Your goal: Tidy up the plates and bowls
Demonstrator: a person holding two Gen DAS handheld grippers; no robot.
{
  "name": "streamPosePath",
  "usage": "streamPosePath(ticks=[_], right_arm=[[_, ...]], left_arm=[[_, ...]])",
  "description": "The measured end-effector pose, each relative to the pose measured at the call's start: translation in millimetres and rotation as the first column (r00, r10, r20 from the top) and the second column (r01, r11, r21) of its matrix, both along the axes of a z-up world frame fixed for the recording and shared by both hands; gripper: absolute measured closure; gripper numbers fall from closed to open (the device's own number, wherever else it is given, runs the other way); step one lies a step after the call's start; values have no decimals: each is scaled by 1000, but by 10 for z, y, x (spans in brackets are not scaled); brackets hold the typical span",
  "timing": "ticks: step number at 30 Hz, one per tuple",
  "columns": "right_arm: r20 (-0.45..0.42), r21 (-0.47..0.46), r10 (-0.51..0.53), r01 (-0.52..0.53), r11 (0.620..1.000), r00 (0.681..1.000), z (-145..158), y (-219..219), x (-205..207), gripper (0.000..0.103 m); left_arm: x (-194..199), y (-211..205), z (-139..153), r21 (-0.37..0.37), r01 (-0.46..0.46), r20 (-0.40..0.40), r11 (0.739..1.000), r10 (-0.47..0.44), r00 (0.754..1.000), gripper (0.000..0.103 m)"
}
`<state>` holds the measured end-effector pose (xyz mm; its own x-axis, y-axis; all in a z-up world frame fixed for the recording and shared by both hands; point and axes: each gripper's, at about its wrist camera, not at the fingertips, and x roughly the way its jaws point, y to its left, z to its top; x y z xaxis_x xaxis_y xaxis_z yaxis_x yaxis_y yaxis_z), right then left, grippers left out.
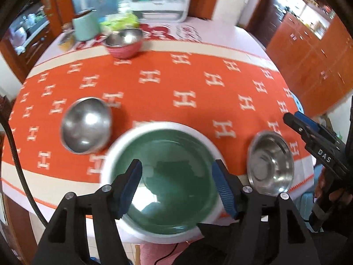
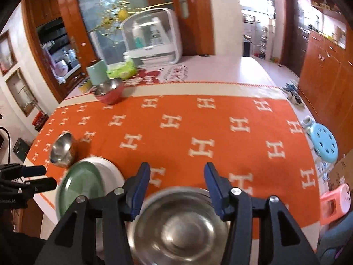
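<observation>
Bowls sit apart on the orange-clothed surface (image 1: 198, 77): left gripper (image 1: 176, 183) released above the green bowl (image 1: 167, 183), right gripper (image 2: 177, 187) released above a steel bowl (image 2: 181, 227).

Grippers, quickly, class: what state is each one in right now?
Left gripper: open, holding nothing, above the green-glazed, white-rimmed ceramic bowl.
Right gripper: open, holding nothing, above the shallow stainless steel bowl.
</observation>
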<state>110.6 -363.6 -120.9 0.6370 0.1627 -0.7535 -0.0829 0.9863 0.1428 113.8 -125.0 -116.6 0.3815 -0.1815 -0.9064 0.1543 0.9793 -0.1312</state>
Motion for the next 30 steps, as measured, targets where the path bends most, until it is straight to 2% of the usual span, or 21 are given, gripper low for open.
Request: streamPosePath(ticks=[6,9,17,24,30], right_arm=[[24,2,44,-44,999,999,142,491,171,50],[28,17,55,-55,998,998,165,730,258,45],[45,22,65,-66,998,997,196,1445,519,44],[56,29,36,-38,999,998,170,1927,729,44],[41,-23,-14,15,1000,999,197,2222,983,44]], left_arm=[[156,628,115,11,-57,17,998,57,998,34],[235,894,174,20,-61,28,998,61,998,31],[431,1645,267,46,-80,45,996,78,996,28],[763,2064,290,94,-24,60,995,18,998,28],[1148,2256,341,146,35,93,989,-49,994,27]])
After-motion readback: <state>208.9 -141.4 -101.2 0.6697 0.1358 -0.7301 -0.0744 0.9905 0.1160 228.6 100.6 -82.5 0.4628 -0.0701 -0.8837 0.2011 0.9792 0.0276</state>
